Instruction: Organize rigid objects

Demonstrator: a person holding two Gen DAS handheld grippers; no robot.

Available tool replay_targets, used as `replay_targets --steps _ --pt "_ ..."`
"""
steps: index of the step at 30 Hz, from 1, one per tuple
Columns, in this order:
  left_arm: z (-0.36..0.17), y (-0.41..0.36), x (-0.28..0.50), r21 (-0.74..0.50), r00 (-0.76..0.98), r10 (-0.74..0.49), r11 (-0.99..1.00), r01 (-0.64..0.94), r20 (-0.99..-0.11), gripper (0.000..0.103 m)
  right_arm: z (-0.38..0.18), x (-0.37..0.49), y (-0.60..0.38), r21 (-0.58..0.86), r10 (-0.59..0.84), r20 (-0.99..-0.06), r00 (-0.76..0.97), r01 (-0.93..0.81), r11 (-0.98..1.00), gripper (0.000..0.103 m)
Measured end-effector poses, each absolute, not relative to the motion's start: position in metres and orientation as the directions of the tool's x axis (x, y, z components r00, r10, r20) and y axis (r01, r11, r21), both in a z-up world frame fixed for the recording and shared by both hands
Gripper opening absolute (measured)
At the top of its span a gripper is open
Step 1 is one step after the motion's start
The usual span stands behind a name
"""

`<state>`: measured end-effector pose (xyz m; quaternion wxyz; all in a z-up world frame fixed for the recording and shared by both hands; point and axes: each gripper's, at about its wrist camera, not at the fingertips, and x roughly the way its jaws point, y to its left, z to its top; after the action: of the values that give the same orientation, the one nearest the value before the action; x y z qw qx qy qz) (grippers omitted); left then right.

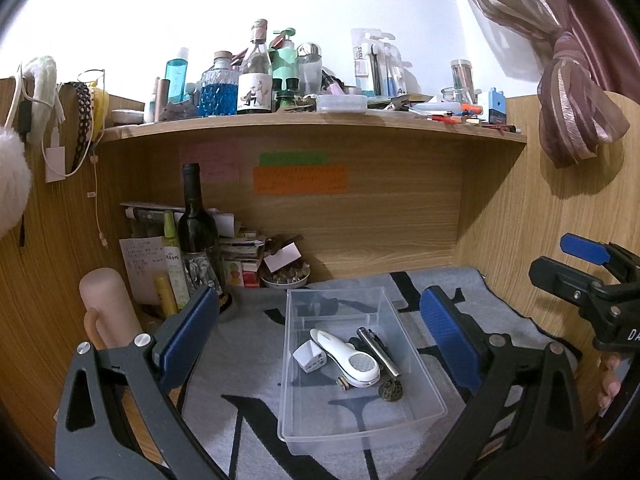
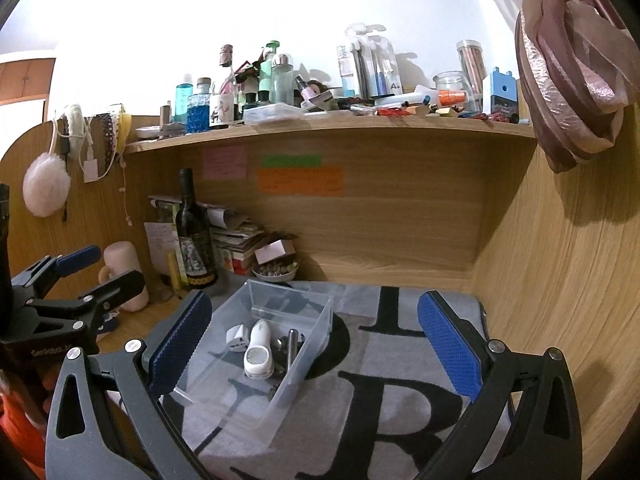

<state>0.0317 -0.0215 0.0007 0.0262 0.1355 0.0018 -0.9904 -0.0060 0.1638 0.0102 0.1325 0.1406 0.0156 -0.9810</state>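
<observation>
A clear plastic bin (image 1: 416, 380) (image 2: 312, 344) sits on a grey mat with black letters. Inside lie a white handheld device (image 1: 352, 356) (image 2: 258, 350), a small white plug cube (image 1: 310, 356) (image 2: 237, 338), a dark metal tube (image 1: 378, 350) (image 2: 291, 348) and a small brown round piece (image 1: 390, 391). My left gripper (image 1: 320, 340) is open, its blue pads wide apart on either side of the bin, nothing between them but the bin below. My right gripper (image 2: 316, 344) is open too, over the mat to the right of the bin.
A dark wine bottle (image 1: 196, 220), a yellow-green bottle (image 1: 173, 260), stacked papers and a small bowl (image 1: 285, 278) crowd the back left corner. A pink cylinder (image 1: 106, 308) stands at the left. The shelf (image 1: 312, 124) above holds several bottles. Wooden walls close in on both sides.
</observation>
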Motion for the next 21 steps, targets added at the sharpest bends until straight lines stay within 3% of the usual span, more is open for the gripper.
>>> replay_targets --steps 21 --pt "-0.0027 -0.0284 0.0237 -0.025 -0.954 -0.061 -0.997 0.072 -0.293 0.102 0.0078 -0.0119 0.1641 0.017 -0.261 -0.297 -0.919 0.268 -0.963 0.103"
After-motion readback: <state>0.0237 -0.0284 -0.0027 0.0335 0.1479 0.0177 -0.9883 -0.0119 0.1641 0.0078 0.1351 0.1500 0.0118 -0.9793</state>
